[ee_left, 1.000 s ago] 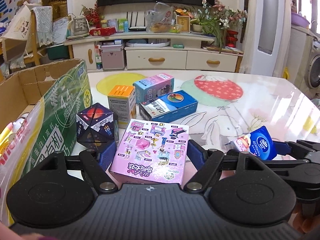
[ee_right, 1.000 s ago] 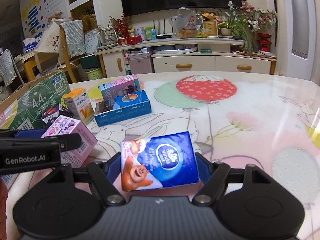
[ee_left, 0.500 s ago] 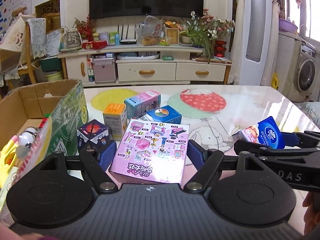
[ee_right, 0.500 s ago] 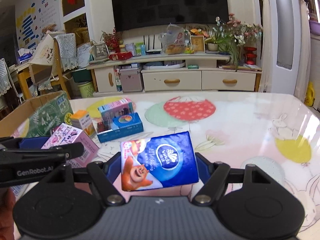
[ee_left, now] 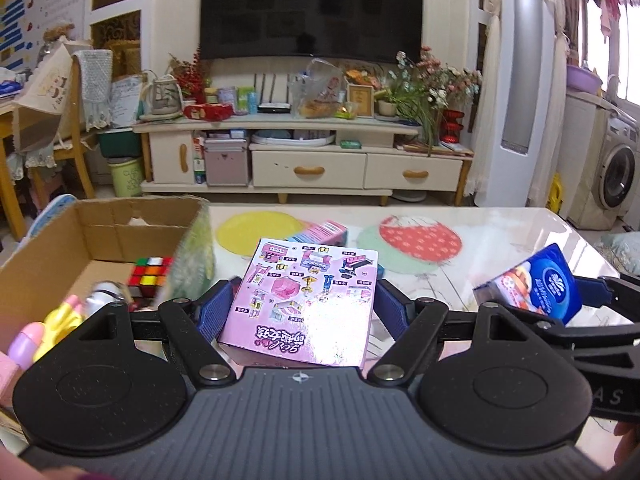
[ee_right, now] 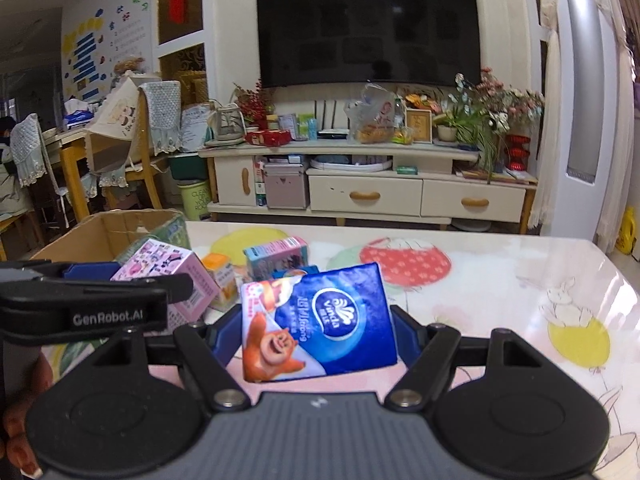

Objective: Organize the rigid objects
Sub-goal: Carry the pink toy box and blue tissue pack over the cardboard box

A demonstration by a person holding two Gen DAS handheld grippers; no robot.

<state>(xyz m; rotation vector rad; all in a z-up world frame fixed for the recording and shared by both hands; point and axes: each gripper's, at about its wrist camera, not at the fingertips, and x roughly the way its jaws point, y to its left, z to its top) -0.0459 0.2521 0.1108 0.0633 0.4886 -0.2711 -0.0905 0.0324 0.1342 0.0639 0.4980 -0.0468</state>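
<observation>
My left gripper (ee_left: pixel 300 306) is shut on a pink toy box (ee_left: pixel 308 300), held above the table beside the open cardboard box (ee_left: pixel 132 216). The right wrist view shows that pink toy box (ee_right: pixel 168 276) at the left, in the other gripper. My right gripper (ee_right: pixel 316 330) is shut on a blue tissue pack (ee_right: pixel 320 324) with a cartoon bear, lifted off the table; the left wrist view has this tissue pack (ee_left: pixel 532 286) at the right. A Rubik's cube (ee_left: pixel 150 278) and soft toys (ee_left: pixel 60 316) lie inside the cardboard box.
An orange box (ee_right: pixel 220 280), a teal and pink box (ee_right: pixel 276 256) and part of a blue box (ee_right: pixel 294 271) stay on the balloon-patterned table (ee_right: pixel 500 264). A TV cabinet (ee_right: pixel 360 184) stands beyond the table's far edge.
Both grippers have risen with their loads, the pink box and the tissue pack. The inside of the cardboard box has come into sight, and the boxes on the table sit lower in view.
</observation>
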